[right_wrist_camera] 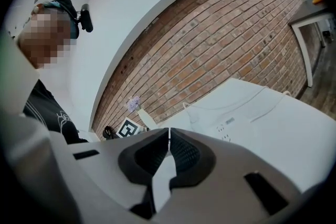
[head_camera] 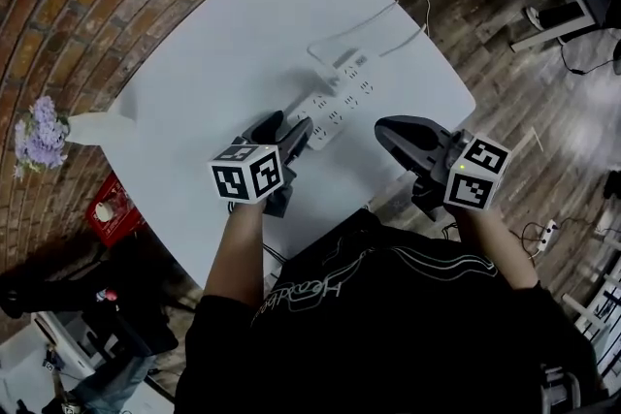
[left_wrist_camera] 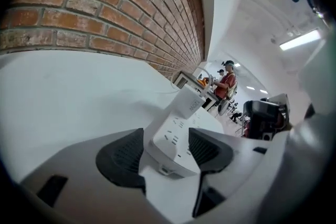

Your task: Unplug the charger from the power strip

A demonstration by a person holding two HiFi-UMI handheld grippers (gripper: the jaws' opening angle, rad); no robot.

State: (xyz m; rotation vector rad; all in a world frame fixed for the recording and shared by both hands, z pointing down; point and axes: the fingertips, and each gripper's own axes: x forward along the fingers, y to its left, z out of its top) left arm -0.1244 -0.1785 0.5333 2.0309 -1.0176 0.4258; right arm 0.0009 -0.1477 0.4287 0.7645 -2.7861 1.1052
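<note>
The charger (head_camera: 347,63), a smooth white block, sits plugged into the far end of the power strip (head_camera: 333,104). The strip is a long white plastic bar with rows of sockets. It lies near the middle of the counter (head_camera: 213,53), slanting from the near edge towards the far right corner.

The left hand-held gripper (left_wrist_camera: 167,152) has its jaws spread wide around the strip's near end. A ribbed dark pad stands on each side of it, close to it but not clamped on it. The right hand-held gripper (right_wrist_camera: 168,134) is at the near edge, to the right of the strip, with its jaws pressed together on nothing.

A thin white cord (head_camera: 426,15) runs off the counter's far right edge and its end is cut off. The print on the charger is too small to read. A brick wall (left_wrist_camera: 105,13) stands beyond the counter's left edge.
</note>
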